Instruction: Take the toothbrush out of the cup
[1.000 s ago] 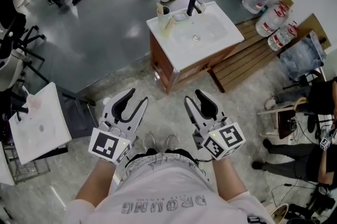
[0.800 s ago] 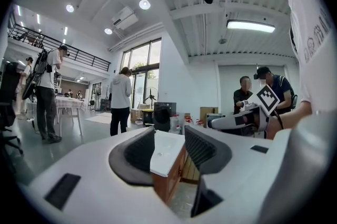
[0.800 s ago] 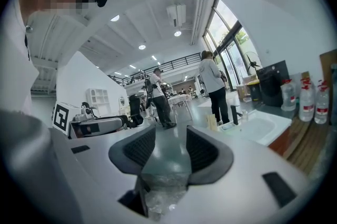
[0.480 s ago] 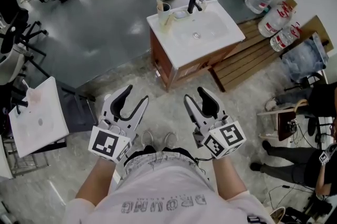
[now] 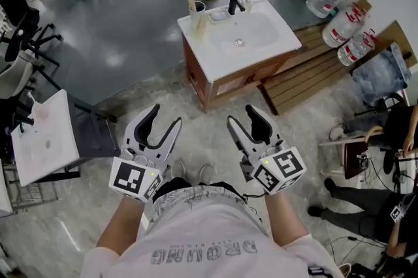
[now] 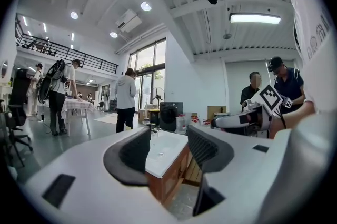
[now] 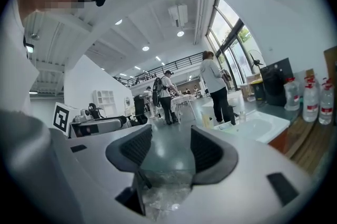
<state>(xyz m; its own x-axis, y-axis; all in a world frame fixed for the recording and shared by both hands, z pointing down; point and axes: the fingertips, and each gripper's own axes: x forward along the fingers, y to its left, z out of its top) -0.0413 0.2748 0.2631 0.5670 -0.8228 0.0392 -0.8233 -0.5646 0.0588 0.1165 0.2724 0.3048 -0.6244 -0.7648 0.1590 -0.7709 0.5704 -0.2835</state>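
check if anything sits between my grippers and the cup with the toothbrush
Nothing visible does. Only bare floor lies between the left gripper, the right gripper and the sink cabinet. The cup with the toothbrush stands at its far left corner. Both grippers have just been opening, nothing held.

The cup [image 5: 197, 20] is a pale, cream-coloured tumbler standing upright at the far left corner of the white washstand top [image 5: 219, 61], close to its left edge. The toothbrush [image 5: 192, 4], also light-coloured, stands inside it, leaning toward the left, with its upper end poking above the rim.
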